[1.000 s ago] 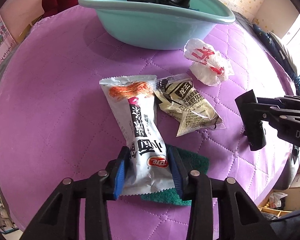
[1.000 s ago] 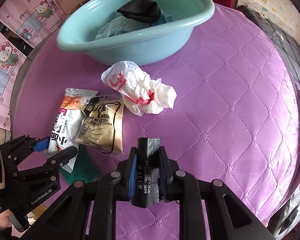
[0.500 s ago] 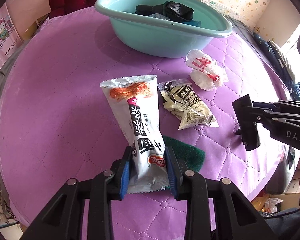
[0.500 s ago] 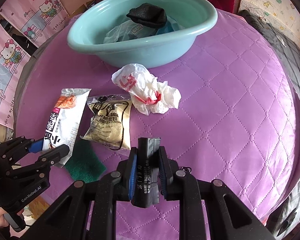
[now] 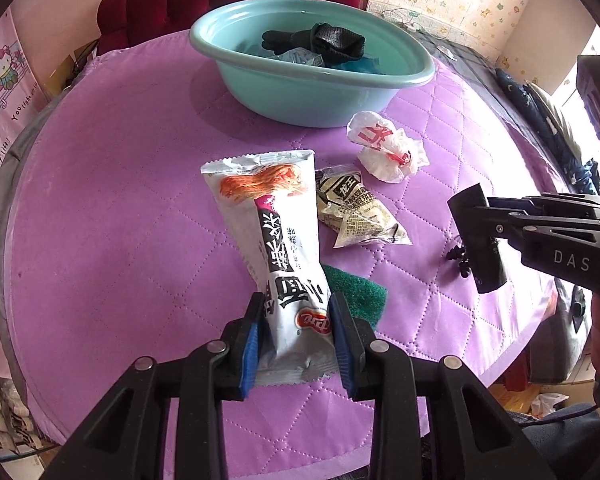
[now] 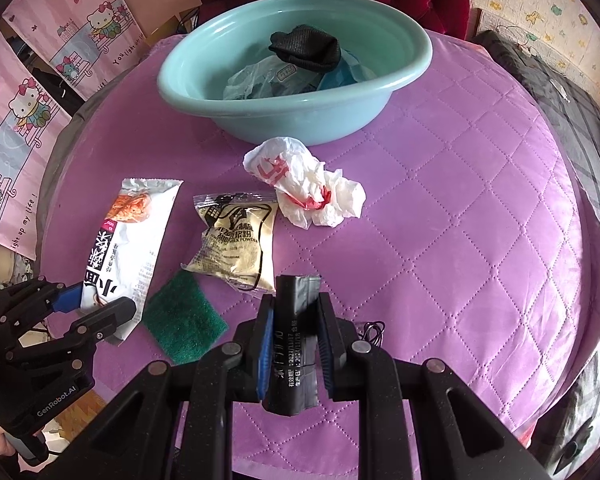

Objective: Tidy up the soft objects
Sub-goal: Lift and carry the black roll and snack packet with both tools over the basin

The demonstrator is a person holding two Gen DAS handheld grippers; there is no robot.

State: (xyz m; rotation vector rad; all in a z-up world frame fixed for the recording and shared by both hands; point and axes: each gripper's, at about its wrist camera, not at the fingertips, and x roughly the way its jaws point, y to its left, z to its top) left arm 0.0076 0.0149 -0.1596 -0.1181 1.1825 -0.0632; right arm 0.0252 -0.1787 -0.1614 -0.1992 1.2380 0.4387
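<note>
My left gripper (image 5: 296, 305) is shut on the near end of a long white snack packet (image 5: 276, 224), whose far end hangs toward the purple quilted table cover (image 5: 120, 200). From the right wrist view the same gripper (image 6: 96, 302) and packet (image 6: 128, 236) sit at lower left. My right gripper (image 6: 295, 303) is shut on a small black packet (image 6: 296, 344), held above the cover; the left wrist view shows that gripper (image 5: 472, 216) and its packet (image 5: 486, 264) side-on at right. A teal basin (image 5: 312, 96) at the back holds a black cloth (image 5: 324, 42) and plastic bags.
A green scouring pad (image 6: 184, 320), a beige powder sachet (image 6: 240, 248) and a crumpled white plastic bag (image 6: 308, 188) lie on the cover between the grippers and the basin (image 6: 300, 124). A small black hair tie (image 6: 370, 328) lies under my right gripper. A red chair stands behind.
Both grippers have risen with their packets, so the table looks farther away. The left jaws squeezed tighter on the snack packet, and its near end came up off the green pad.
</note>
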